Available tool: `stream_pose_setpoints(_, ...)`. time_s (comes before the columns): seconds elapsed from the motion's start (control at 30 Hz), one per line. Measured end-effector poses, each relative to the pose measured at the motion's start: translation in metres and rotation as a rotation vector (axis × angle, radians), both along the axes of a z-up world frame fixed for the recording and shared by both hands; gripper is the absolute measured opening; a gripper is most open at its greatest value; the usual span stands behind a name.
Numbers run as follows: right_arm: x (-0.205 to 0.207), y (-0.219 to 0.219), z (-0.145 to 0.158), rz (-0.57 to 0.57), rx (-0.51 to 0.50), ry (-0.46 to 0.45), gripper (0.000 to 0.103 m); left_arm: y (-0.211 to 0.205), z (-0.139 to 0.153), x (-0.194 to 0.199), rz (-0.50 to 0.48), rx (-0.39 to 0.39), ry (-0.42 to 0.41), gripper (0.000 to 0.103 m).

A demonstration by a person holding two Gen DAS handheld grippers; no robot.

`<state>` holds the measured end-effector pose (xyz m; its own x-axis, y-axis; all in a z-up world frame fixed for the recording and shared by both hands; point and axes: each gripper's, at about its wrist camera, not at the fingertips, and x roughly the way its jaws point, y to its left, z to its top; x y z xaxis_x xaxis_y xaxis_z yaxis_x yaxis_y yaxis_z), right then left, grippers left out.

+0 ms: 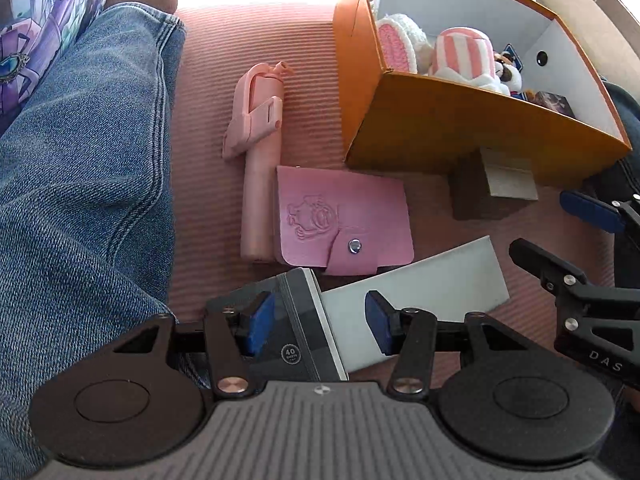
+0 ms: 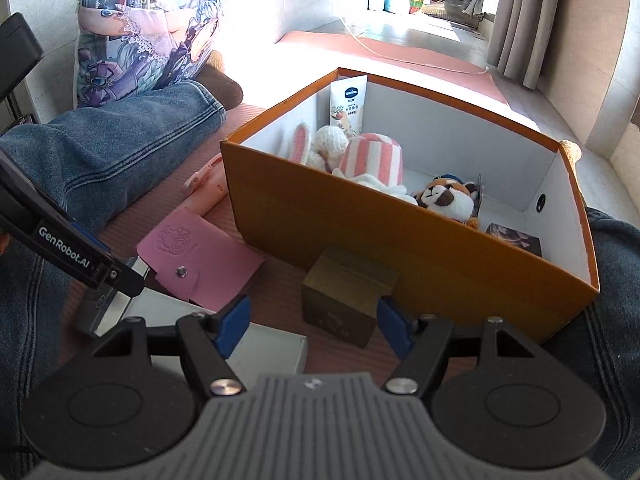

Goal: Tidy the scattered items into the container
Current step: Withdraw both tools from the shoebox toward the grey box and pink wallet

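Left wrist view: the left hand-held gripper (image 1: 320, 322) was seen spread open, its blue pads either side of a dark notebook (image 1: 298, 320) lying partly over a flat grey box (image 1: 436, 284), nothing yet pinched. That straddle was judged to be a line-up for lifting the notebook by its edges. Just beyond, a pink card wallet (image 1: 340, 220) was laid snap-side up, touching a pink selfie stick (image 1: 256, 152) stretched along the ribbed pink mat (image 1: 208, 160), both left outside the orange box (image 1: 460, 132).

From the right wrist view, the right hand-held gripper (image 2: 314, 322) was also held open, empty, with a small brown cube (image 2: 348, 300) set between and just ahead of its pads, tight against the orange box's near wall. Inside the box were already gathered a knitted bunny (image 2: 324, 144), a striped plush (image 2: 372, 160), a raccoon toy (image 2: 444, 196), a lotion tube (image 2: 348, 104) propped upright in the far corner, and a small dark box (image 2: 516, 240). The task was judged to be partly done, with five pieces still out on the mat. The cube's closeness to the wall was reckoned a likely nuisance for the right pad.
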<state>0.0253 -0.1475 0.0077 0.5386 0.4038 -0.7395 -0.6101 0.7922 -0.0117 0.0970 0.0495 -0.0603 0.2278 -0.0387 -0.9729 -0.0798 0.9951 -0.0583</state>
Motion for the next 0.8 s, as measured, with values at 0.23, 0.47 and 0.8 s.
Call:
stream_pose_setpoints(0.23, 0.0, 0.003, -0.003, 0.043, 0.015, 0.021, 0.071, -0.004, -0.016, 0.004, 0.075, 0.063, 0.026, 0.057)
stream_pose_setpoints(0.47, -0.006, 0.008, -0.004, 0.092, 0.008, 0.017, 0.071, -0.005, -0.021, 0.005, 0.091, 0.134, 0.024, 0.058)
stream_pose_setpoints(0.8, -0.006, 0.007, -0.002, 0.082, 0.008, 0.005, 0.071, 0.007, -0.008, -0.012, -0.025, 0.182, 0.056, 0.032)
